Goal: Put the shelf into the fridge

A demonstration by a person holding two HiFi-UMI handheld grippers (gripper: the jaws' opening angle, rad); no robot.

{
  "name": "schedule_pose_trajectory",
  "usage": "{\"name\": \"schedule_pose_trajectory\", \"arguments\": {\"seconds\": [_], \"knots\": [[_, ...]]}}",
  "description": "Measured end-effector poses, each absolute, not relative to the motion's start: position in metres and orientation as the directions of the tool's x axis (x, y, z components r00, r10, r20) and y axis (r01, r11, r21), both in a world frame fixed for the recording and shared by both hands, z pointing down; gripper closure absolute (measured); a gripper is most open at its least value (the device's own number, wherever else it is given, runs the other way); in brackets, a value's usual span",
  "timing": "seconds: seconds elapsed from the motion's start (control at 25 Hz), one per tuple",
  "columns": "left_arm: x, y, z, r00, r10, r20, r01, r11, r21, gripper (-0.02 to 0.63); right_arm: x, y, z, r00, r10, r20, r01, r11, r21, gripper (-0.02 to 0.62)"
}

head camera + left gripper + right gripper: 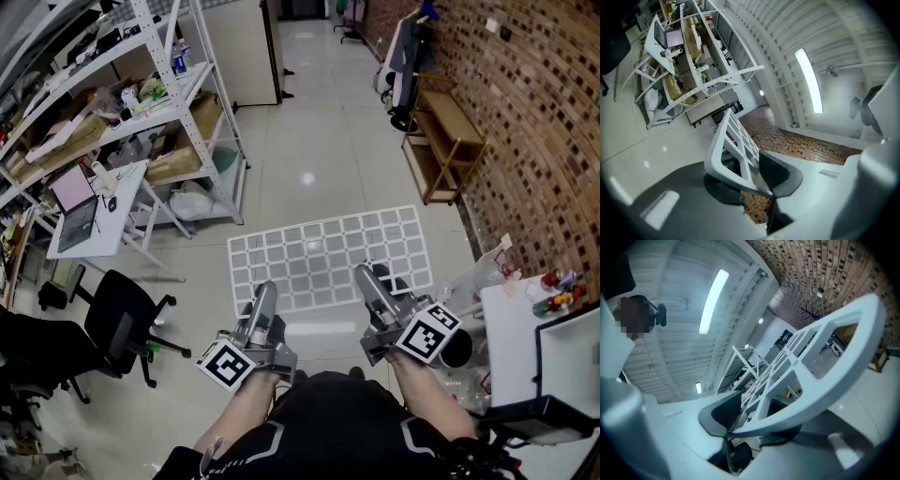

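The shelf (328, 253), a flat white grid of square openings, sits in the middle of the head view, held roughly level above the pale tiled floor (328, 141) and reaching away from the person. The left gripper (263, 298) clamps its near rim toward the left corner, and the right gripper (368, 281) clamps the same rim toward the right corner. In the left gripper view the shelf's (736, 140) rounded rim lies pinched between the dark pads of the left gripper (750, 180). The right gripper view shows the same hold: the shelf's (825, 357) rim is caught between the pads of the right gripper (754, 420). At the upper left of the head view, a white metal rack (192, 82) holds cardboard boxes (178, 159) on a lower level and bottles (181, 58) higher up. Beside it stands a small table (127, 183) carrying an open laptop (77, 202). A black office chair (117, 319) stands at the lower left. A wooden bench (450, 131) lines the brick wall (544, 112) at the upper right.
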State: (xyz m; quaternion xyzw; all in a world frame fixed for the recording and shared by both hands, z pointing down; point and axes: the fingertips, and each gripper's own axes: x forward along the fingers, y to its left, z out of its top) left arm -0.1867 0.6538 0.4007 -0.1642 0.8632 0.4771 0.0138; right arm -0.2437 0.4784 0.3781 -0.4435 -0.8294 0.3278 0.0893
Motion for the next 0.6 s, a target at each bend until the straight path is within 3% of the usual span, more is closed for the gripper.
{"name": "schedule_pose_trajectory", "arguments": {"seconds": [0.24,0.6], "knots": [[-0.195,0.642,0.401,-0.924,-0.331,-0.191,-0.338,0.473,0.814,0.52,-0.24,0.462,0.376,-0.637,0.757,-0.146,0.662,0.44,-0.606,0.477],[-0.221,0.596,0.403,-0.82,-0.539,-0.193,-0.442,0.38,0.813,0.52,-0.223,0.411,0.377,-0.793,0.594,-0.134,0.542,0.589,-0.599,0.477]]}}
